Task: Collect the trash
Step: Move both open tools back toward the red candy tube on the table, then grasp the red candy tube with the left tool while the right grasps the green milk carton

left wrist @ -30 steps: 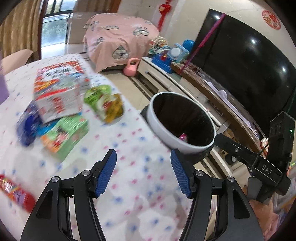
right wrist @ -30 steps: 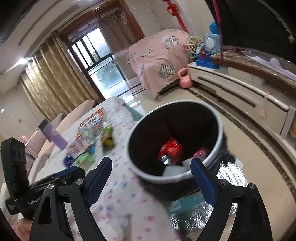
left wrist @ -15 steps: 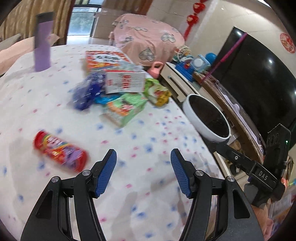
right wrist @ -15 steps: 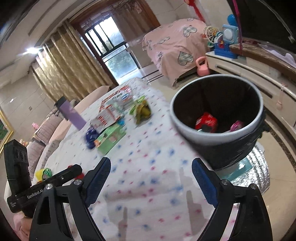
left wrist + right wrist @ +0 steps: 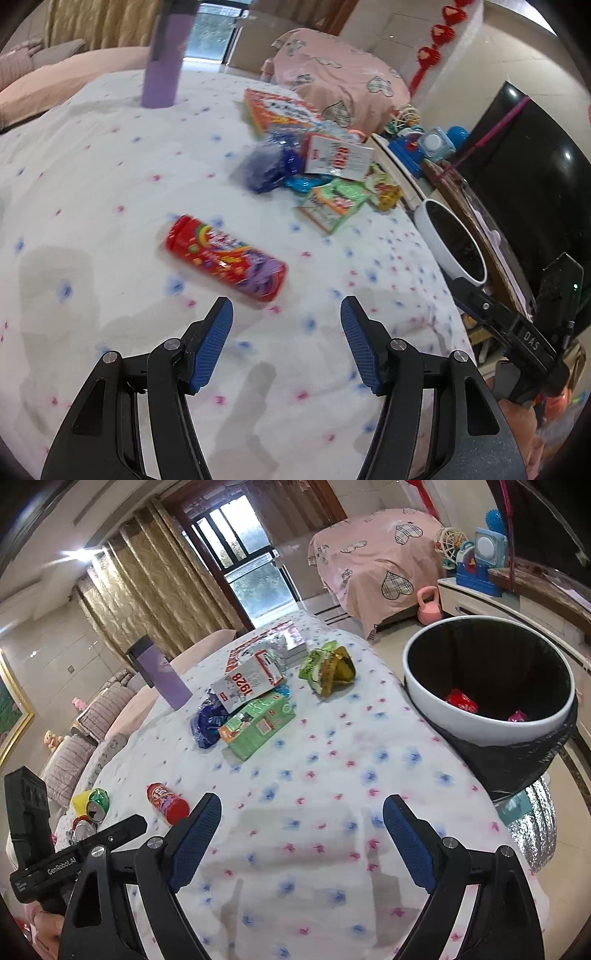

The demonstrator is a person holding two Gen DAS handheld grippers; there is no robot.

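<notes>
A red and purple candy tube (image 5: 226,256) lies on the dotted tablecloth just ahead of my open, empty left gripper (image 5: 286,319); it also shows in the right wrist view (image 5: 167,802). A pile of trash sits further back: green carton (image 5: 258,722), white box (image 5: 251,681), blue wrapper (image 5: 207,722), yellow-green bag (image 5: 327,668). The white bin with a black liner (image 5: 487,681) stands off the table's right edge and holds a red item. My right gripper (image 5: 301,818) is open and empty above the cloth.
A purple bottle (image 5: 166,55) stands at the back of the table. Crushed cans (image 5: 92,806) lie near the left edge. A TV (image 5: 532,155) and a low cabinet with toys are behind the bin. The pink-covered furniture (image 5: 373,561) is far back.
My left gripper swung left from the bin toward the candy tube, now close ahead. My right gripper pulled back from the bin over the table.
</notes>
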